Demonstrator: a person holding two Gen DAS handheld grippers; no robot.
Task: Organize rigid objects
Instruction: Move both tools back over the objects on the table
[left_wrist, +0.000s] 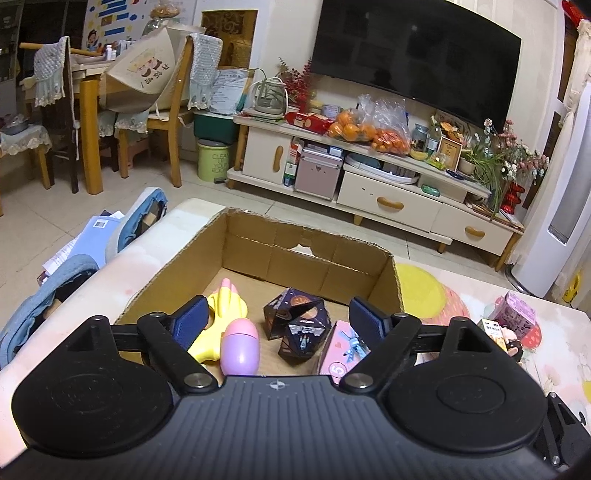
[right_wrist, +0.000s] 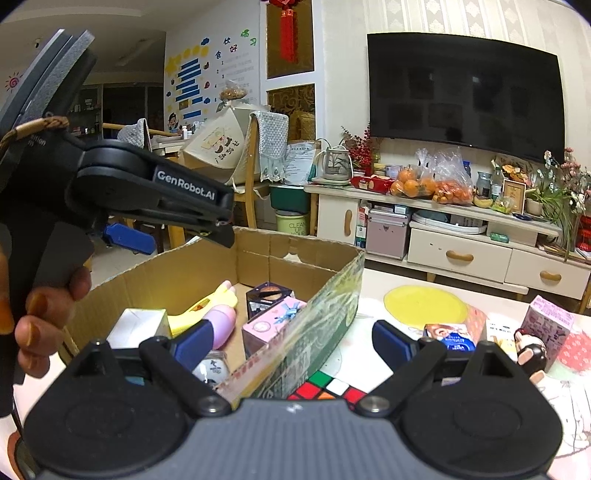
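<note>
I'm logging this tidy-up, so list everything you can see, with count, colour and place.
Open cardboard box: one, brown, on the table.
Yellow plastic toy: one, inside the box, left.
Pink-and-purple egg-shaped capsule: one, in the box, near edge.
Dark folding geometric puzzle: one, black, box centre.
Pink gift box with bow: one, in the box, right.
Rubik's cube: one, multicolour, on the table outside the box.
Pink patterned carton: one, on the table, far right.
Dark-haired figurine: one, beside that carton.
Left gripper: black, blue pads, open over the box.
Right gripper: open, straddling the box wall.

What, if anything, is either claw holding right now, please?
Nothing: the left claw and right claw are both open and empty above the cardboard box.
</note>
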